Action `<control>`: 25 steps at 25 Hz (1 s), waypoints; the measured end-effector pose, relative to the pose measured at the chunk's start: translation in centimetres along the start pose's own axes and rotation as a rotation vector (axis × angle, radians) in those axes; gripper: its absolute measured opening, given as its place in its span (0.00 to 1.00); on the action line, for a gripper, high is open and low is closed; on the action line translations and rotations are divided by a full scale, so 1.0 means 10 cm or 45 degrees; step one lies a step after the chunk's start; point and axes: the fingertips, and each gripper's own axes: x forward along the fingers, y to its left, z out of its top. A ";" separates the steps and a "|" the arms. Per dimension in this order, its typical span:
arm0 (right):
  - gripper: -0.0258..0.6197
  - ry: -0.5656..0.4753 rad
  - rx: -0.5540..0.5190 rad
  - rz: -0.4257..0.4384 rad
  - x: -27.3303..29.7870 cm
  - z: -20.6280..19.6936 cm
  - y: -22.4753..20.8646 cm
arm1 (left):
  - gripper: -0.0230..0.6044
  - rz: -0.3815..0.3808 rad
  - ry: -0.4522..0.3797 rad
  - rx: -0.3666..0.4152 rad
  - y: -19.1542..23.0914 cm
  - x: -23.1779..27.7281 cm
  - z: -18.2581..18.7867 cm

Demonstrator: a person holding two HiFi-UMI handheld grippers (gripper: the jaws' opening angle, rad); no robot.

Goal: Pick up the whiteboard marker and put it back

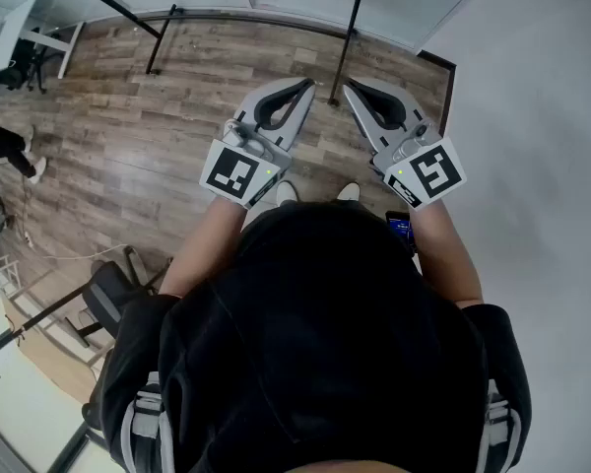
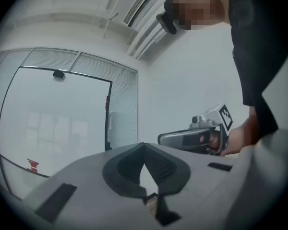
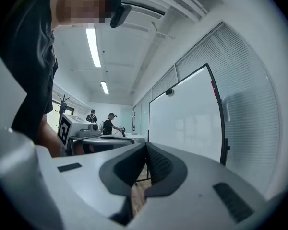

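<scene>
Whiteboard marker in neither gripper; left gripper (image 2: 144, 145) jaws closed, empty; right gripper (image 3: 145, 145) jaws closed, empty.

Right gripper (image 3: 145, 145) fills the bottom of the frame, grey jaws pressed together at the tips, nothing between the dark ribbed pads (image 3: 158, 164). Wood floor (image 3: 139, 188) shows through the gap below them. Left gripper (image 3: 120, 140) is level beside it at left, marker cube (image 3: 66, 127) facing the camera, forearm (image 3: 49, 139) behind it. Dark shirt (image 3: 33, 66) hangs at upper left. Black-framed whiteboard (image 3: 187, 119) stands at right, blinds (image 3: 252, 90) behind it. Ceiling light strip (image 3: 92, 46) is on. Two people (image 3: 107, 124) stand at the far end, well apart from the grippers.
</scene>
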 end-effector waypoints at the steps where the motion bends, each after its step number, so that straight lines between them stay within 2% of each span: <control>1: 0.03 0.005 -0.006 0.002 -0.02 0.00 0.03 | 0.04 0.004 -0.004 0.000 -0.02 -0.02 0.01; 8: 0.03 0.023 0.002 -0.002 -0.09 -0.04 0.00 | 0.04 0.020 -0.001 -0.007 -0.07 0.01 0.02; 14: 0.03 -0.043 0.102 0.063 -0.21 -0.01 0.02 | 0.04 0.049 -0.004 -0.009 -0.15 0.02 0.06; 25: 0.03 -0.068 0.059 0.068 -0.59 0.01 -0.26 | 0.04 0.098 -0.026 -0.023 -0.45 0.33 0.08</control>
